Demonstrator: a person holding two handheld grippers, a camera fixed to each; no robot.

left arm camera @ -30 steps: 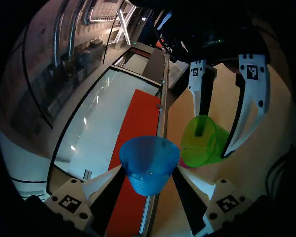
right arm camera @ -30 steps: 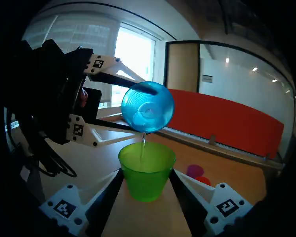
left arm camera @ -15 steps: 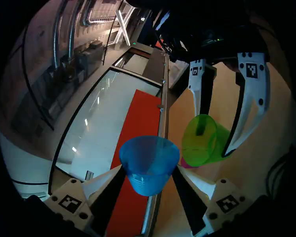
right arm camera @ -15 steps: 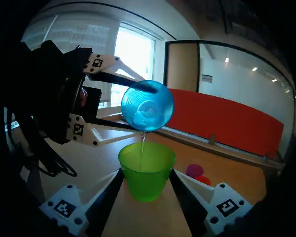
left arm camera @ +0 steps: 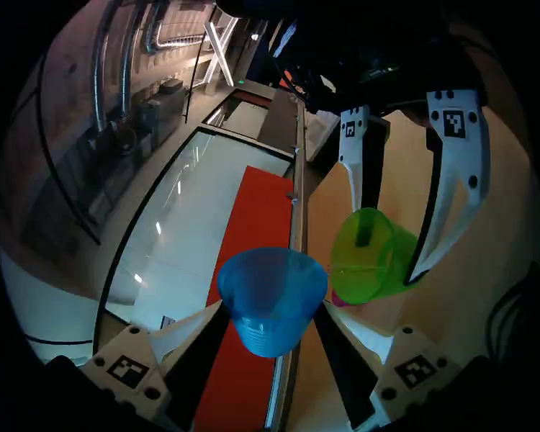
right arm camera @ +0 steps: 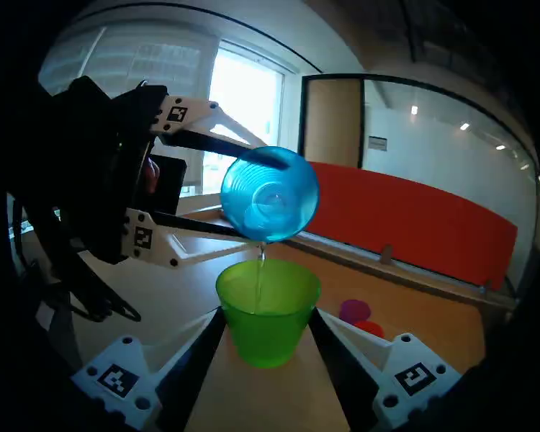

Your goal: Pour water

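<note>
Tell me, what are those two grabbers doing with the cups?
The left gripper holds a blue cup tipped over a green cup, which the right gripper holds upright. A thin stream of water runs from the blue cup into the green one, above a wooden table.

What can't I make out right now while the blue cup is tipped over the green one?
- Fill level of the green cup: right gripper view, its near wall hides the surface.
- Water stream: left gripper view, the blue cup blocks it.
- Red cup: right gripper view, small, lower part behind a finger of the right gripper.
</note>
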